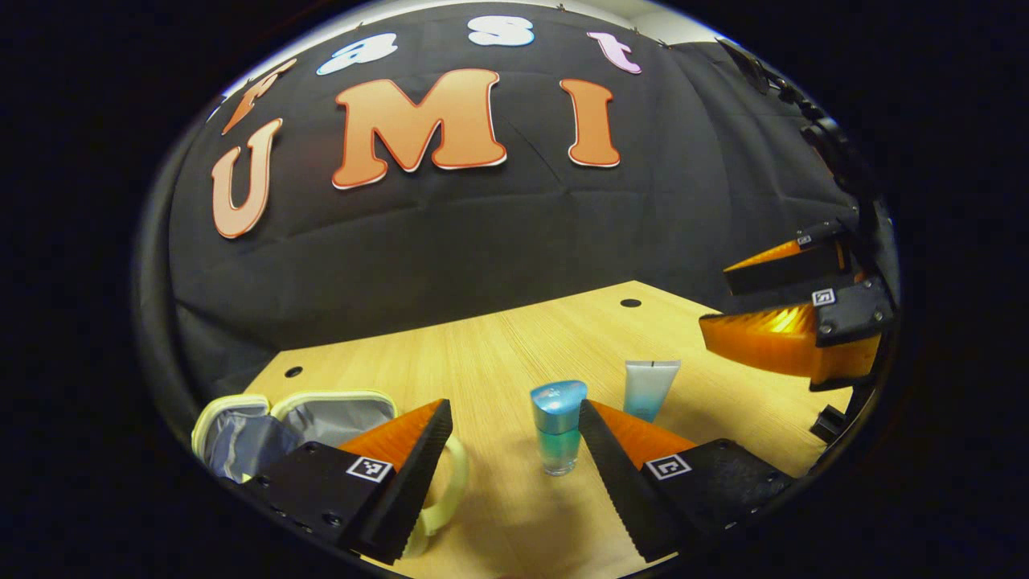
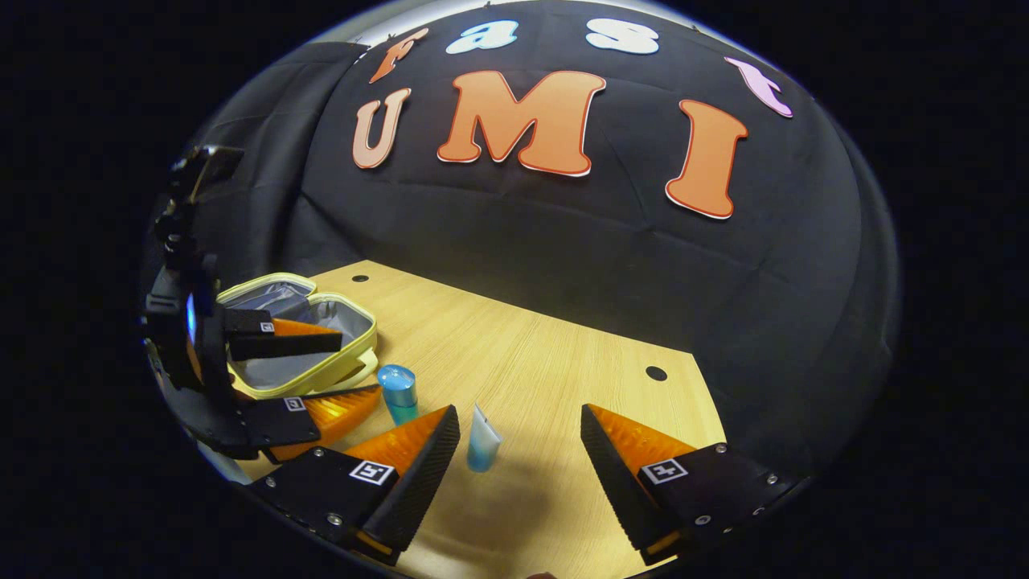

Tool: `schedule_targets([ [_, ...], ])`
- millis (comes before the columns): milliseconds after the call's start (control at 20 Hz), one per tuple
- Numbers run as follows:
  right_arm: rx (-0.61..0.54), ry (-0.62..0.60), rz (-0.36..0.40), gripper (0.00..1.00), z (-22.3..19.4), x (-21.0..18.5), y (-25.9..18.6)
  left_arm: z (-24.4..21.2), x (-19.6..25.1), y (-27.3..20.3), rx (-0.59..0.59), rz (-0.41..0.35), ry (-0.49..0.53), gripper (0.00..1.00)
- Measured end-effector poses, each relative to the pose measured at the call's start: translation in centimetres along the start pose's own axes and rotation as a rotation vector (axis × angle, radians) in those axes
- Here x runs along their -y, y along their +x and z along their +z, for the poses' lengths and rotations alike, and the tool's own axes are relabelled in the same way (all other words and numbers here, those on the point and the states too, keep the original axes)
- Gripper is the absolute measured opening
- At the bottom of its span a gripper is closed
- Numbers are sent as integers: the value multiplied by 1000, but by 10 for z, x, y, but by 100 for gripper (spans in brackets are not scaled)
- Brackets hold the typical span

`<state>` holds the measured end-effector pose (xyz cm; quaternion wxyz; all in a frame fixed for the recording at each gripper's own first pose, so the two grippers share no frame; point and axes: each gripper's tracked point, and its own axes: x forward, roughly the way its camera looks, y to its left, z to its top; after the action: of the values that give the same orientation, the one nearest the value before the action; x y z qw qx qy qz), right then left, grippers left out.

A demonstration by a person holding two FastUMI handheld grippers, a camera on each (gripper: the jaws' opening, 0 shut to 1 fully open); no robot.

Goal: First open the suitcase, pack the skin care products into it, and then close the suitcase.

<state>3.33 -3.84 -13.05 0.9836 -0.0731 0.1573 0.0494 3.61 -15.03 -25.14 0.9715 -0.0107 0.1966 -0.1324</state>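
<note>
The small pale-yellow suitcase lies open at the table's left, grey lining showing, lid tipped back. A clear bottle with a blue cap stands upright just ahead of my left gripper, close to its right finger; that gripper is open and holds nothing. A pale blue tube stands cap-down further right. In the right gripper view the tube sits just ahead of my open right gripper, nearer its left finger. The bottle and the suitcase lie to the left, with the left gripper over them.
The light wooden table has small round holes near its back edge. The black cloth wall hangs directly behind it. My right gripper hovers open at the right side in the left gripper view.
</note>
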Motion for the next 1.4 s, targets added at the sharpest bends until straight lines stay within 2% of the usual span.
schedule_targets([
  [200,-4,-16,28,96,-8,4,0,-31,17,29,-51,0,-49,98],
  [350,-6,-11,42,96,-12,4,2,-49,23,46,-83,-4,-87,86],
  [500,-16,-2,50,96,-19,3,4,-61,28,61,-106,-13,-110,83],
  [600,-30,6,58,96,-26,0,9,-62,35,63,-110,-30,-114,68],
  [650,-39,13,63,96,-29,-1,11,-61,36,68,-107,-23,-108,57],
  [700,-54,21,69,96,-35,-3,13,-62,36,66,-107,-33,-101,51],
  [850,-86,47,88,96,-47,-8,23,-58,32,61,-124,-24,-125,48],
  [1050,-124,46,126,96,-64,-17,39,-30,12,40,-94,17,-129,48],
  [1400,-179,37,210,94,-88,-36,72,24,-42,-6,-46,141,-136,48],
])
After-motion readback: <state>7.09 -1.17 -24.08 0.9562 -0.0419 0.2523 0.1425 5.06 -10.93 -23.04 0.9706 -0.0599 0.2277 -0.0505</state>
